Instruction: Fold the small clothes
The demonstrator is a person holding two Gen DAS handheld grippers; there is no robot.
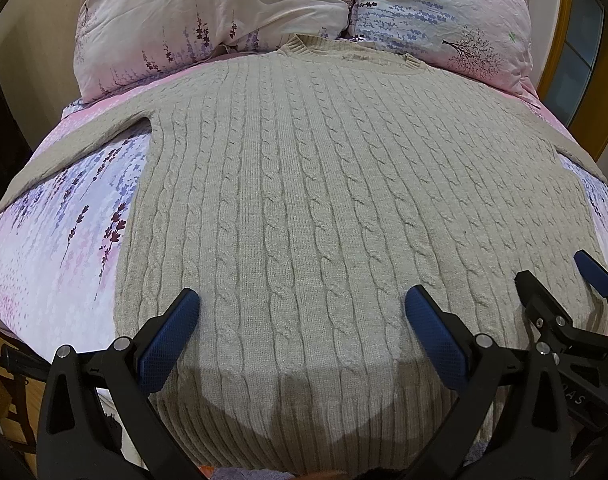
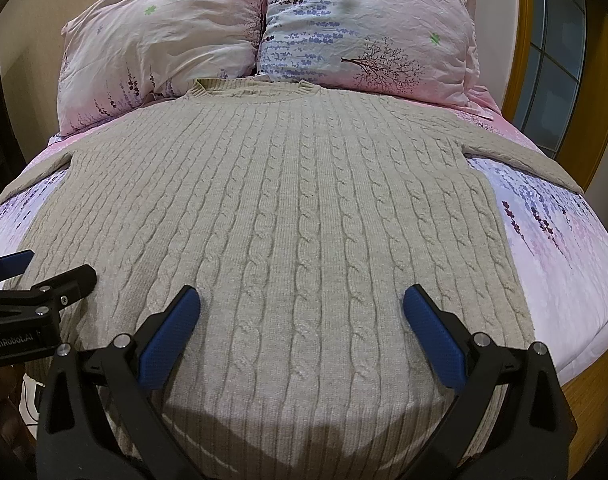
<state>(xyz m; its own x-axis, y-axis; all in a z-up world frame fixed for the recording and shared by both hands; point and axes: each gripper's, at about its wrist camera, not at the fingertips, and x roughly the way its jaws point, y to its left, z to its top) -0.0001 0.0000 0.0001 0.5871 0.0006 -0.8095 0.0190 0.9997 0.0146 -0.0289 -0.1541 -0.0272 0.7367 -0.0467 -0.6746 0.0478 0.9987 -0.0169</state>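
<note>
Hovering: left claw (image 1: 302,312), right claw (image 2: 302,310) both spread wide | sweater (image 1: 323,200) flat, hem apparently nearest

Left gripper (image 1: 302,310): black plastic arms, blue textured pads (image 1: 170,340), round silver pivot screws. Right gripper (image 2: 302,308): same black frame, blue meshed pads (image 2: 433,340), silver screws. White "GenRobot.AI" lettering on left gripper body, seen from right wrist view.

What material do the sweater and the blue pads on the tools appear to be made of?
The sweater looks like a soft beige yarn knit, matte: cable twists and a ribbed hem show; the fibre is unclear. The blue pads look like matte rubber or plastic, with a fine grid texture.
</note>
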